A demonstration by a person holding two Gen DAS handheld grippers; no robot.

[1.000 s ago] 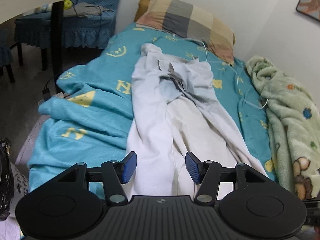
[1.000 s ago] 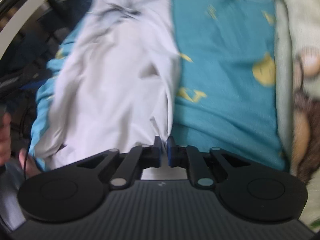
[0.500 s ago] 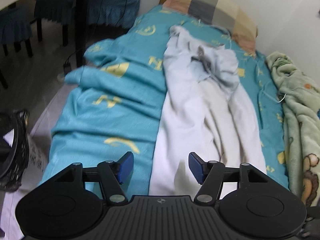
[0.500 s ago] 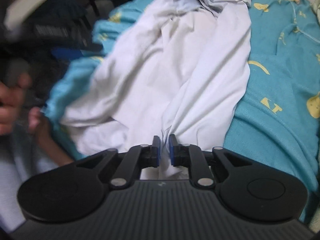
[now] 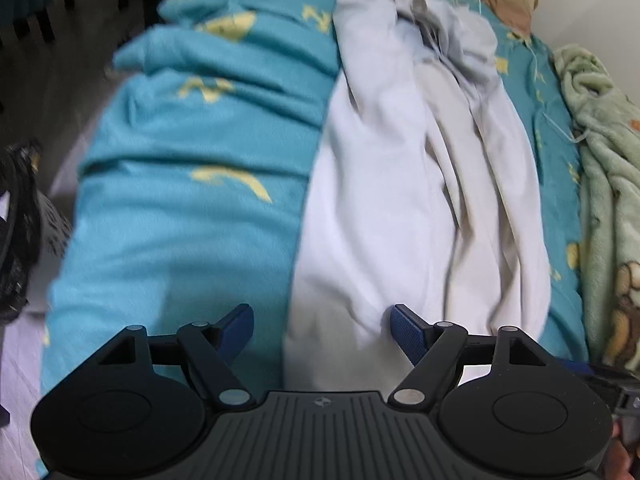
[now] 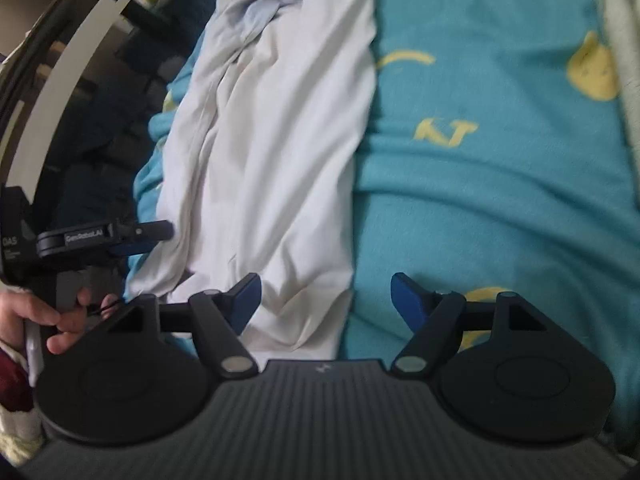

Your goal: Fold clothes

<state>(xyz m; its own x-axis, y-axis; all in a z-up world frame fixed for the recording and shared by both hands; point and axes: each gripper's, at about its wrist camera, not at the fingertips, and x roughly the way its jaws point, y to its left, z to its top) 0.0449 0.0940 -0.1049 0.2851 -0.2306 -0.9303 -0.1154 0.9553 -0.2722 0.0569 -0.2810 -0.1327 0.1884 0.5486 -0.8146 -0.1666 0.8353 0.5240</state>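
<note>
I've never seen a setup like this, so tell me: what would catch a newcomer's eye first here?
Probably the long white garment, stretched rumpled down the middle of the bright teal bedspread with its yellow shapes. Next, the two black hand-held grippers with blue pads, both open near the garment's lower hem: the left gripper and the right gripper. A pale green blanket lies along the bed's right edge.
</note>
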